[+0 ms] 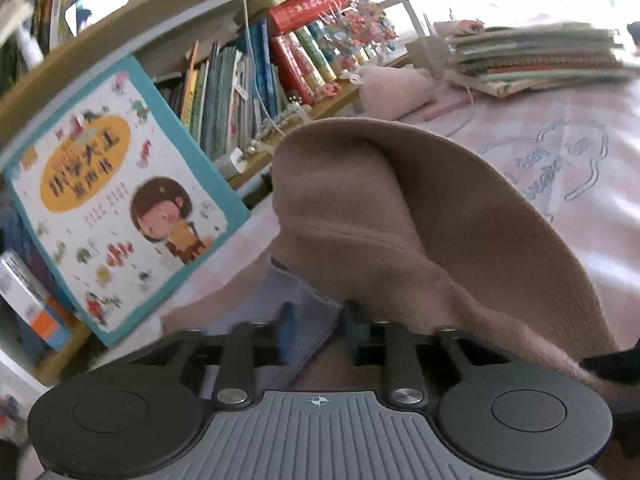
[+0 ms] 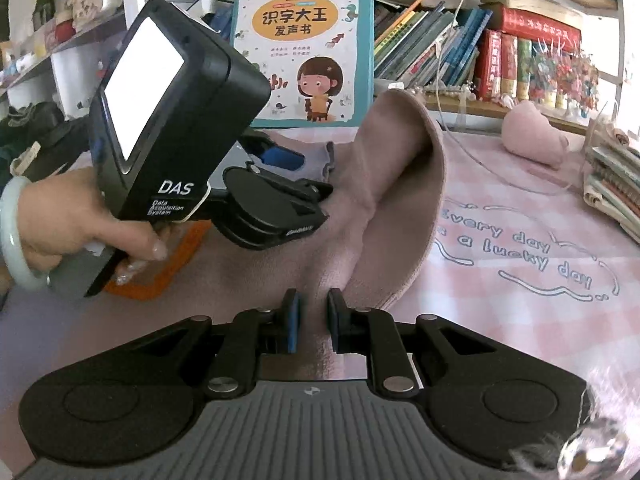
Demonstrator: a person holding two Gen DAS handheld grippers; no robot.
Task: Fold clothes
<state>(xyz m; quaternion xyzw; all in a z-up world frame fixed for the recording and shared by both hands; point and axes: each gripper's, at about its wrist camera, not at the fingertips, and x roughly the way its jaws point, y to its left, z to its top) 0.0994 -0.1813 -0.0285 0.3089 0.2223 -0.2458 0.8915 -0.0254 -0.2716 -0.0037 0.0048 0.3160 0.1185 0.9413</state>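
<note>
A dusty-pink knit garment [image 1: 400, 208] lies on the pink checked table cover [image 1: 580, 240], with one fold raised into a tall hump. A lavender-grey inner layer [image 1: 298, 308] shows at its edge. My left gripper [image 1: 319, 330] is shut on the garment, and cloth drapes over its right finger. In the right wrist view the same garment [image 2: 400, 184] rises ahead. There the left gripper [image 2: 308, 176], held by a hand [image 2: 80, 220], pinches the garment's far left edge. My right gripper [image 2: 313, 320] is shut on a ridge of the pink cloth at the near edge.
A children's picture book [image 2: 308, 48] leans against a shelf of books [image 2: 460, 52] at the back. A pink plush [image 2: 532, 136], a white cable [image 2: 452, 120] and a stack of notebooks [image 2: 612, 184] sit at the right. An orange object [image 2: 160, 276] lies under the hand.
</note>
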